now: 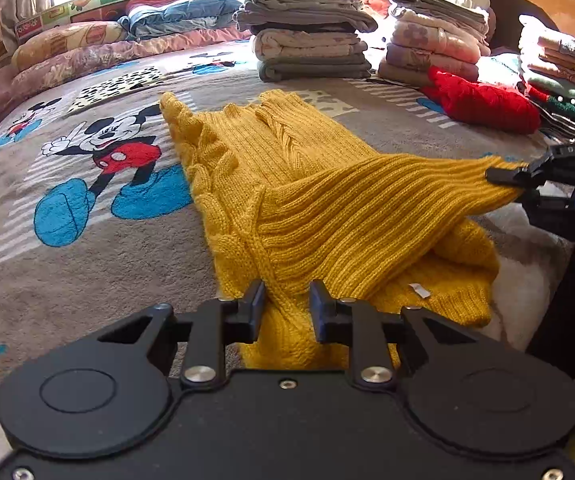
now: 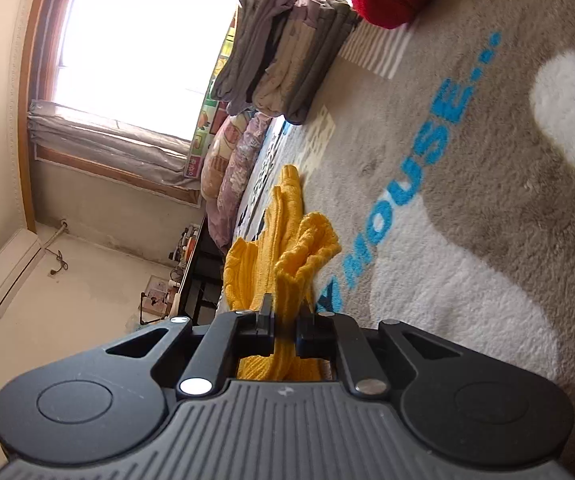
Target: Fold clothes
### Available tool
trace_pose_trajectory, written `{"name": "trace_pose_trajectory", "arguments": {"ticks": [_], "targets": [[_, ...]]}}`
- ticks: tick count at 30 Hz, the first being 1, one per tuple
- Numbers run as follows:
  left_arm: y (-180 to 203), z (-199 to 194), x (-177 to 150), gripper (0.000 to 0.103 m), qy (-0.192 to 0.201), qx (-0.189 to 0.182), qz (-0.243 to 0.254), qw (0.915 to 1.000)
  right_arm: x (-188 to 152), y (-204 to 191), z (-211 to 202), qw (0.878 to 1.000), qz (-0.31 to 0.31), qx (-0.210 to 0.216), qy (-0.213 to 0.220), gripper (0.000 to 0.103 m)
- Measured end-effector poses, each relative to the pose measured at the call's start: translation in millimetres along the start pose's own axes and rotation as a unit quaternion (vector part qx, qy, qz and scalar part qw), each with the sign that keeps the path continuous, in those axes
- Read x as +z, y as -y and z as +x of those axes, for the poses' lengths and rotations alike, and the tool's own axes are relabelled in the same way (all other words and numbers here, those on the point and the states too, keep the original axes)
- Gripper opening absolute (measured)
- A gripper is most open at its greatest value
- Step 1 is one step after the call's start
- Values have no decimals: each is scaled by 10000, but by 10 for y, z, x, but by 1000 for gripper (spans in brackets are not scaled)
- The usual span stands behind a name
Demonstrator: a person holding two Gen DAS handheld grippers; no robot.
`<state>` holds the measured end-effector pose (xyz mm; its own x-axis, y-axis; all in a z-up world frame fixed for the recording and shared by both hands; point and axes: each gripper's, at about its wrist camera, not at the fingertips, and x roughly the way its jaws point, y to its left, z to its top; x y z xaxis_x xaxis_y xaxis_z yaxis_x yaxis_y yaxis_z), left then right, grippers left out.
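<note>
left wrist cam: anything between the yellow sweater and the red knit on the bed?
Nothing lies there: only bare grey cartoon-print blanket with pale stripes separates the mustard-yellow cable-knit sweater from the folded red knit garment. The left wrist view shows it.

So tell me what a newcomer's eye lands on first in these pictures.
First the mustard-yellow knit sweater, spread mid-bed on the grey cartoon-mouse blanket, its ribbed hem stretched between the two grippers: the left gripper at the near edge, the right gripper at the far right. Next the red knit beyond it on the right, and the stacks of folded clothes along the back of the bed.
</note>
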<state>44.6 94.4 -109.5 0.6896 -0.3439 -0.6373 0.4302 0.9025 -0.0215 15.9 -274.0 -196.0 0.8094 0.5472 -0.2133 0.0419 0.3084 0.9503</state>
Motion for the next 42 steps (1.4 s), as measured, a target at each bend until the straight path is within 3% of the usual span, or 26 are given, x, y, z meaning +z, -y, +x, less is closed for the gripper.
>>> {"name": "trace_pose_trajectory", "arguments": {"ticks": [4, 8, 13, 19, 24, 27, 35, 38, 40, 42], "targets": [[-249, -30, 173, 22, 415, 185, -665, 9968, -35, 177, 35, 9997, 132, -150, -122, 11], [-562, 176, 452, 22, 568, 459, -1254, 9894, -46, 190, 65, 9998, 68, -74, -198, 11], [-899, 701, 750, 22, 372, 575, -1548, 9856, -40, 195, 84, 9995, -54, 55, -317, 11], [-1210, 1232, 1093, 22, 221, 441, -1786, 9827, -10, 153, 120, 9983, -400, -23, -435, 9], [-1015, 1526, 1310, 22, 168, 305, -1130, 9930, 0, 154, 134, 9972, -579, -77, -457, 9], [-859, 1693, 1324, 22, -63, 585, -512, 9970, 2, 154, 163, 9965, -675, -86, -476, 8], [-904, 1625, 1540, 22, 243, 633, -553, 9962, 9, 184, 179, 9965, -663, -35, -508, 8], [-841, 1782, 1612, 22, 120, 602, -321, 9976, 13, 188, 180, 9965, -648, -30, -521, 8], [-813, 2016, 1585, 22, -347, 804, -68, 9961, 12, 186, 179, 9966, -629, -33, -522, 8], [-840, 2044, 1587, 26, -369, 857, -176, 9955, 10, 184, 179, 9968, -610, -36, -524, 8]]}}
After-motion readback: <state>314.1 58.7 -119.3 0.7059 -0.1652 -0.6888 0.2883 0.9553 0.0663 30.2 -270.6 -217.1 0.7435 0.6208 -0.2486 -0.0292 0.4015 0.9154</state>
